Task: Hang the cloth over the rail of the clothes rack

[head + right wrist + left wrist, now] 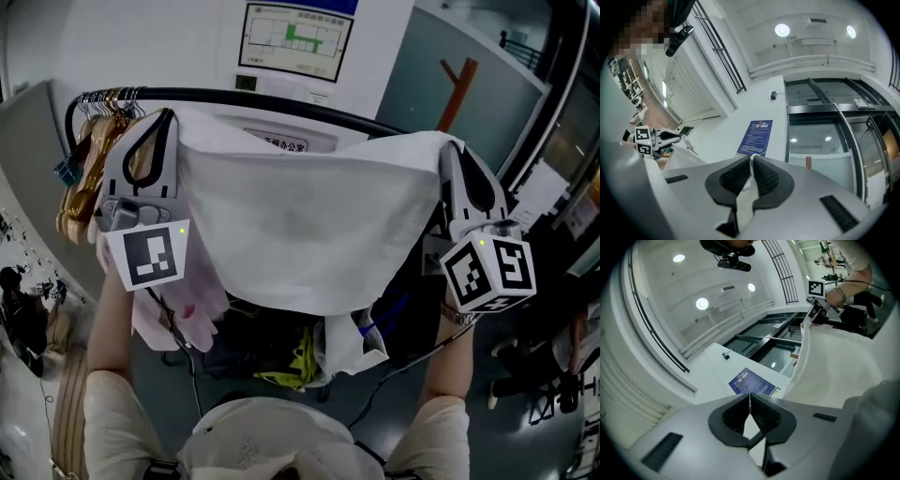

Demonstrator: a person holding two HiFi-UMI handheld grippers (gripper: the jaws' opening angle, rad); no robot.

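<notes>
L gripper (750, 395) + R gripper (751, 158) fingers clamped on white cloth (300, 225), blue notice (755, 137) txt unreadable

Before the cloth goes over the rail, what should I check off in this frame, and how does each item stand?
1. Left gripper jaws clamped on the cloth: ok.
2. Right gripper jaws clamped on the cloth: ok.
3. Cloth spread wide between both grippers: ok, though its lower edge sags.
4. Cloth's top edge above the rail: not ok, the rail shows just above it.
5. Rail bare across the cloth's width: ok, the hangers are bunched at its left end.
6. Left gripper clear of the hangers: cannot tell, they sit close together.
</notes>
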